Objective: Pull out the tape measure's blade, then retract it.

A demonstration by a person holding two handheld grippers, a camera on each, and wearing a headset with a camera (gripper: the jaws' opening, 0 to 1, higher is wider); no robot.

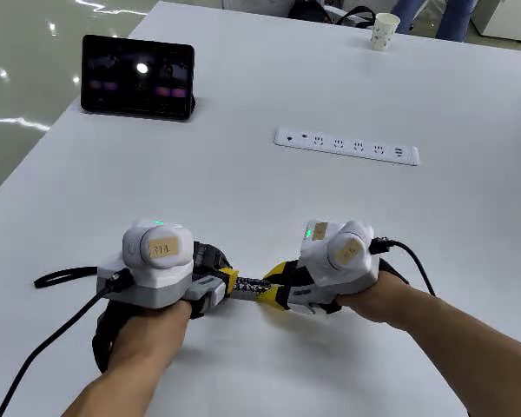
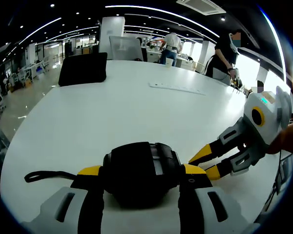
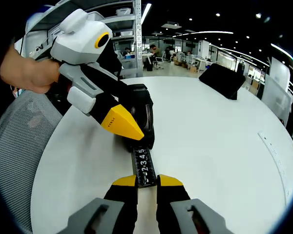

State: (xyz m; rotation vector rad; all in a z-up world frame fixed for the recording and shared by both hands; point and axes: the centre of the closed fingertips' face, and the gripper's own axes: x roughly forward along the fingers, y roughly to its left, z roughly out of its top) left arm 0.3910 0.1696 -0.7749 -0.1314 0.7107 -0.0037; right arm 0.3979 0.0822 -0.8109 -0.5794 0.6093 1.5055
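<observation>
Jaws of our left gripper [image 2: 141, 170] clamp the tape measure [image 3: 145, 117] on the white table [image 1: 243, 104]; our right gripper [image 3: 146, 181] pinches the blade [image 3: 143, 163] between its jaws, a short length showing

A: Desk [image 1: 243, 191], far side?
B: Tablet [image 1: 137, 76] left, power strip [image 1: 346, 146] right of it, cup [image 1: 384, 31] behind at far edge.
A: Near side?
B: Tape measure [image 2: 139, 163] in jaws of left gripper [image 2: 142, 170]; blade [image 3: 143, 163] runs right into jaws of right gripper [image 3: 146, 181].
</observation>
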